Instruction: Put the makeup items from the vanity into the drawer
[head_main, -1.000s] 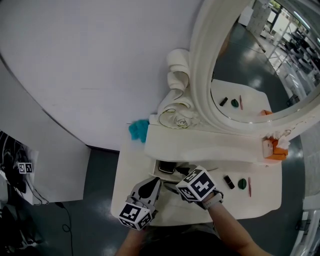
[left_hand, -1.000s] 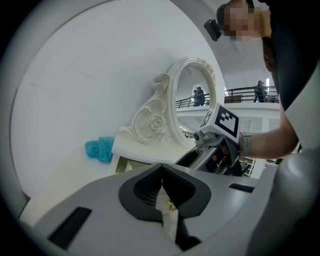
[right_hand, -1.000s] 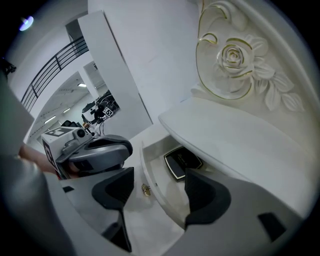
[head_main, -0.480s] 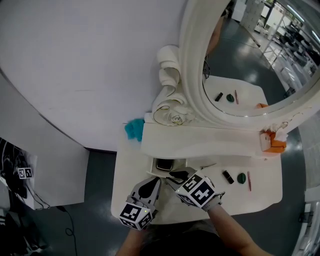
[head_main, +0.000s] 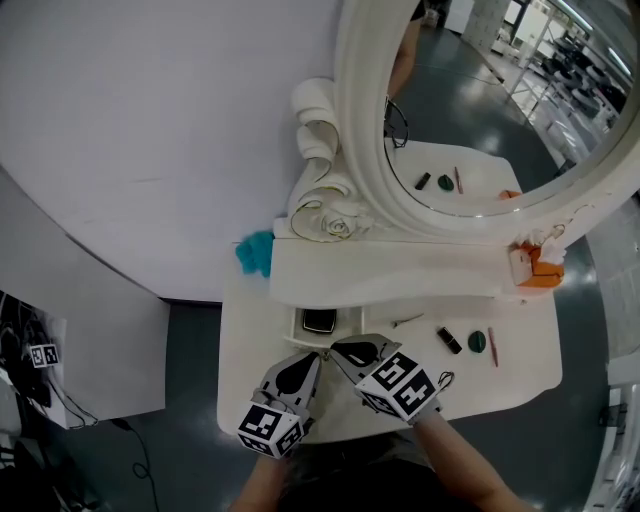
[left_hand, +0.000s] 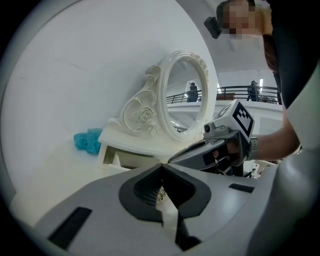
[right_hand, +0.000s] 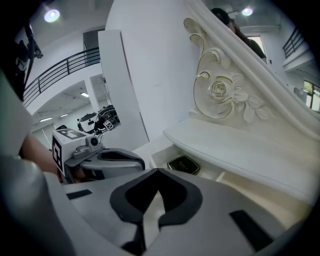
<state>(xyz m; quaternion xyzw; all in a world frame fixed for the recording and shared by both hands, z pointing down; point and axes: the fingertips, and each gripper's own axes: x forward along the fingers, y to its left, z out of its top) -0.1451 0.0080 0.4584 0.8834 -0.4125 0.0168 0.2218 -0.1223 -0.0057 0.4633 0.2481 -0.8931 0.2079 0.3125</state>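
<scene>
head view shows the left gripper (head_main: 308, 360) and right gripper (head_main: 340, 350) side by side just in front of the open drawer (head_main: 298, 325), where a black compact (head_main: 319, 321) lies. the right jaws have just clenched together with nothing between them. the left jaws are clenched too, a small glint of metal in their gap. a black tube (head_main: 449, 340), green round piece (head_main: 477, 341) and red pencil (head_main: 492, 347) lie further right on the desk (head_main: 250, 370).

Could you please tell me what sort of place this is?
Probably a staged vanity set in a large hall: an ornate mirror on a white vanity table, a railed balcony, glossy grey floor.
</scene>
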